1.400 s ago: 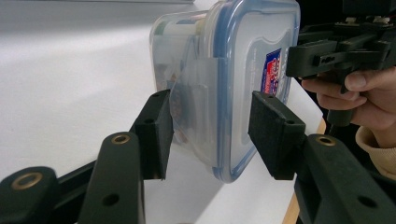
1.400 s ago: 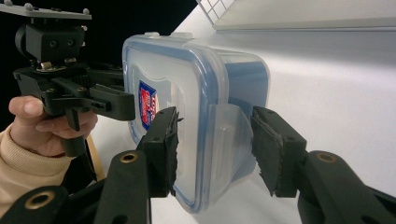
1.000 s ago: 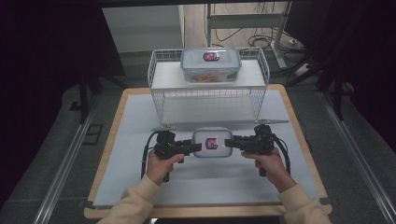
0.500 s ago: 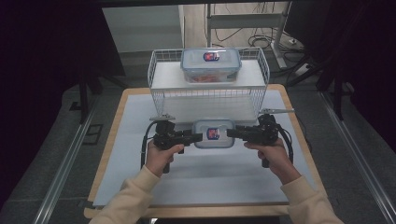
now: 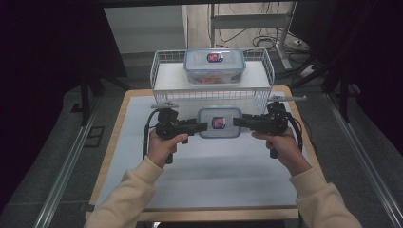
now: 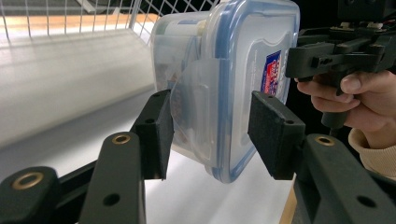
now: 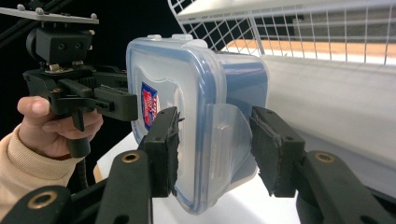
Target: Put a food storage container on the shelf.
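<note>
High view: the left gripper (image 5: 202, 126) and right gripper (image 5: 237, 122) each grasp one end of a clear box (image 5: 218, 122), near the tabletop's (image 5: 209, 175) far edge.

Two clear lidded containers can be counted: one (image 5: 218, 122) held above the table, another (image 5: 215, 66) sat on the shelf. One white wire shelf (image 5: 166, 78), one table (image 5: 119, 142), two grippers (image 5: 202, 126) (image 5: 236, 122).
</note>
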A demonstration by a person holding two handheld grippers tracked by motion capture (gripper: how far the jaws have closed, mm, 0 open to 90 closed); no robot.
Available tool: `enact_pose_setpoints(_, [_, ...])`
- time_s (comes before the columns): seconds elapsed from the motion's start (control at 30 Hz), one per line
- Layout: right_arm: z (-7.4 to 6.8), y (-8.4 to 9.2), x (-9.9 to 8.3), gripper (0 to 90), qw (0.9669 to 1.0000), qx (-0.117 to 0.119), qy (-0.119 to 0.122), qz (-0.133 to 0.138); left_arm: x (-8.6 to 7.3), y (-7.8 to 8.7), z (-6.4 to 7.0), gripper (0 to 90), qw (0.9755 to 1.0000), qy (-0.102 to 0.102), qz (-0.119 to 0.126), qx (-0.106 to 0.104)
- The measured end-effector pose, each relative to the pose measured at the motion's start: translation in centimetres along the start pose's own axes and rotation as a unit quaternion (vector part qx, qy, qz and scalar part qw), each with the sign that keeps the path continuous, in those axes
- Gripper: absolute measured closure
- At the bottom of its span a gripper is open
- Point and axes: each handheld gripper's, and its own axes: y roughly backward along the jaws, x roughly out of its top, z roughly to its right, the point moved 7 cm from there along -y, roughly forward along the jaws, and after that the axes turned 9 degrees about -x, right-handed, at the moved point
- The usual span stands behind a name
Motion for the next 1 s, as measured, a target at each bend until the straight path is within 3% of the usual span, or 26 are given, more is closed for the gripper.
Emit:
enact_pose_setpoints(0.77, [-0.4, 0.1, 7.5, 52.9, 0.9995, -0.005, 0.027, 0.015, 7.1, 1.4, -0.2, 51.3, 0.9995, -0.027, 0.016, 0.001])
enact_pose_setpoints(1.0, [-0.4, 0.2, 10.4, 52.8, 0.9993, -0.004, 0.032, 0.018, 10.0, 1.8, -0.4, 51.3, 0.9992, -0.035, 0.016, 0.005])
